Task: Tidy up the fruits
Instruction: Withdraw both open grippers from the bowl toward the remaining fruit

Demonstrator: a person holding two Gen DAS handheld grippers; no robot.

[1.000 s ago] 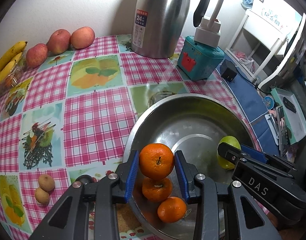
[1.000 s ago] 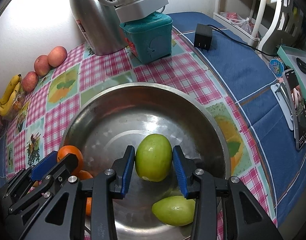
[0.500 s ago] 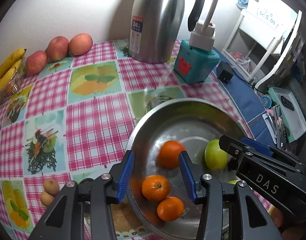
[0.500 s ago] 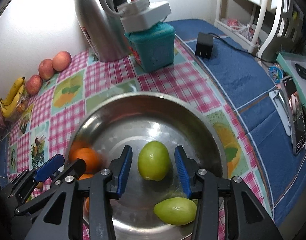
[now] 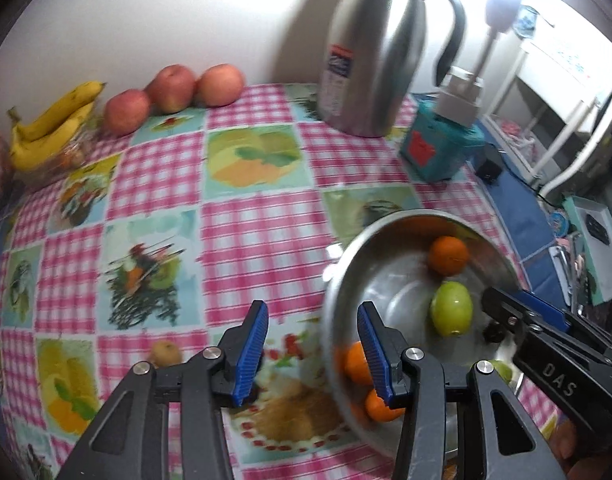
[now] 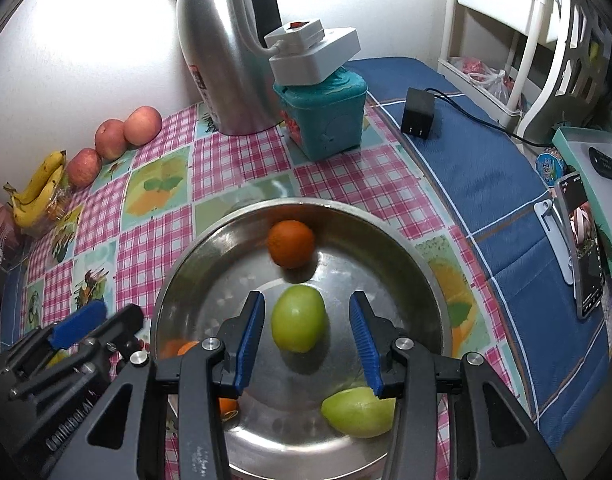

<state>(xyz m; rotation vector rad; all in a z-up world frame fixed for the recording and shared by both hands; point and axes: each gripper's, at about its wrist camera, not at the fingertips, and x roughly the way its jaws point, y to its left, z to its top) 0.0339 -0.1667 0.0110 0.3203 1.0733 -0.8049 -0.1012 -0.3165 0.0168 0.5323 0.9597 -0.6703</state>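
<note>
Both claws stand spread and grip nothing: the left claw (image 5: 312,344) over the table (image 5: 242,240) just beside the steel bowl (image 6: 422,280), the right claw (image 6: 306,338) above it. The bowl holds two green fruits, the nearer green fruit (image 6: 358,412) lying crosswise, and apparently three oranges, two half hidden. Three apples (image 6: 112,138) and a banana bunch (image 6: 38,190) line the white wall beside a steel flask (image 6: 222,52).

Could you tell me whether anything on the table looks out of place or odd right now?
Mostly no: nothing is spilled or damaged. One oddity: a small brownish fruit lies alone on the checked tablecloth, outside the steel bowl holding the oranges and green fruits, and away from the apples and bananas by the wall.
</note>
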